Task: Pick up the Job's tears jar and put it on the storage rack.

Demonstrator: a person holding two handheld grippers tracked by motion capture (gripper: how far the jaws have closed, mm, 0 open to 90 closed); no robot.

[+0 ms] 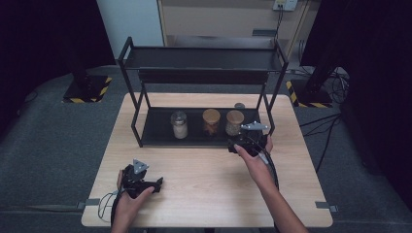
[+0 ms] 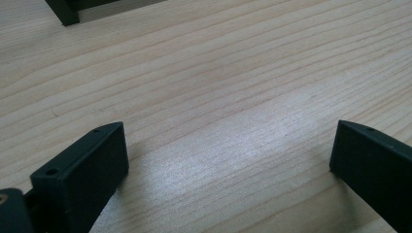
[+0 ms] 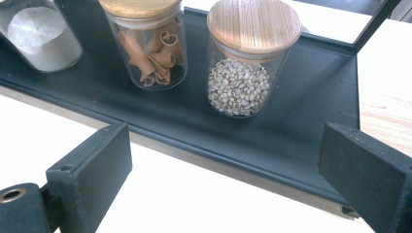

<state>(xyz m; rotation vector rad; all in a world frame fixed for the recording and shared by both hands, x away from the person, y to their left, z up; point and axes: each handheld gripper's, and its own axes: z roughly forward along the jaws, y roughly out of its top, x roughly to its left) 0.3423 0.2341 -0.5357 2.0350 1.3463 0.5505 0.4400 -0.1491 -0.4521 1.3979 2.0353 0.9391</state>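
Bean jar (image 3: pixel 243 58) – on black rack (image 1: pixel 150 133) | wooden table (image 1: pixel 204 170) | right tongs (image 3: pixel 228 165), left tongs (image 2: pixel 228 155) – wide open, empty

A glass jar of pale beans (image 3: pixel 242 73) with a round wooden lid stands upright on the black rack (image 3: pixel 311 121)'s bottom shelf, rightmost in the row, just beside the cinnamon-stick jar (image 3: pixel 148 41).
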